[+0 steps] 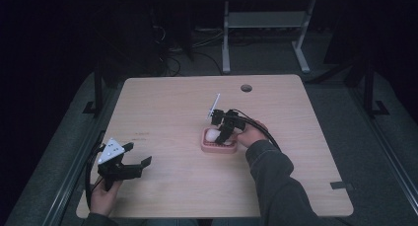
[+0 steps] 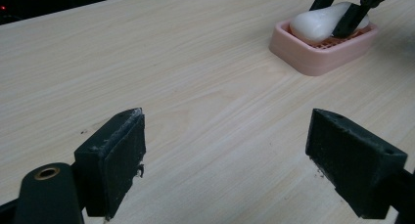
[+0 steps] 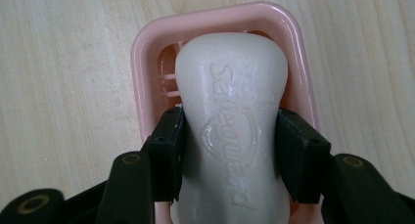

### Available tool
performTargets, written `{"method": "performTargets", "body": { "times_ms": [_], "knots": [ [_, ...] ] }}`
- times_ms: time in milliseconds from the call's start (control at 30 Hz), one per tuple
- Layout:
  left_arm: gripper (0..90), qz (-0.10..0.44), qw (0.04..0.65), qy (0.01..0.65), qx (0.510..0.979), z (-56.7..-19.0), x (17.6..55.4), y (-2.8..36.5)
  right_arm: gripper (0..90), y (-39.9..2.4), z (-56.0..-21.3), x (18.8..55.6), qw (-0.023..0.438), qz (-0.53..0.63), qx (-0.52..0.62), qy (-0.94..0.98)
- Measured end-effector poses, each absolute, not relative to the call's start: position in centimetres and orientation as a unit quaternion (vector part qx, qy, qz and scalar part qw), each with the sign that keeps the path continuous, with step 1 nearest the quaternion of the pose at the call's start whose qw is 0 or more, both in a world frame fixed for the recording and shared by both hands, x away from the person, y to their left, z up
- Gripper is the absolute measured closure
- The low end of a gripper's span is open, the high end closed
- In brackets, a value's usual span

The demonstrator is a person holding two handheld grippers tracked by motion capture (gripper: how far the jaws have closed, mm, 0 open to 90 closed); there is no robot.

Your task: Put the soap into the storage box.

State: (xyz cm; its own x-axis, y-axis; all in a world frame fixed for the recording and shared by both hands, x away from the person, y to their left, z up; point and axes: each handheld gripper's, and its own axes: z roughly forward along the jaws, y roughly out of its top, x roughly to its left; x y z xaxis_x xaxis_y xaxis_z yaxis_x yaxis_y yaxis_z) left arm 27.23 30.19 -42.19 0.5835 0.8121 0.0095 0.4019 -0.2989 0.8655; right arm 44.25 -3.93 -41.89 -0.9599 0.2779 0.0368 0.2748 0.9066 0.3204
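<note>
Resting in the pink soap dish (image 3: 145,48), the white soap bar (image 3: 232,101) lies lengthwise with its embossed lettering facing up, its narrowed waist caught between the two black pads of my right hand-held gripper (image 3: 230,153). Both pads press against the bar's sides, so the jaws are closed on it. Seen from the side, in the left gripper view, the soap bar (image 2: 315,23) sits tilted, one end raised toward the jaws and the other down on the ribbed floor of the dish (image 2: 318,55). From above, the dish (image 1: 217,148) stands near the middle of the tabletop (image 1: 167,107), with my right hand-held gripper (image 1: 223,133) coming down on it from the far side and my right hand (image 1: 251,133) just beside it. My left hand-held gripper (image 1: 138,157) is well apart, near the left front edge of the tabletop, its jaws spread wide with nothing between them but bare wood.
</note>
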Motion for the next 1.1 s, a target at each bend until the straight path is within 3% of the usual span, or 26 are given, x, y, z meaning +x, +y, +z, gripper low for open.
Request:
{"method": "performTargets", "body": {
  "times_ms": [1100],
  "knots": [
    [14.5, 0.232, 0.444, 0.394, 0.771, -42.22, 27.27, 30.17, 47.8, -3.77, -42.09, 44.08, 0.005, 0.154, 0.143, 0.978]
  ]
}}
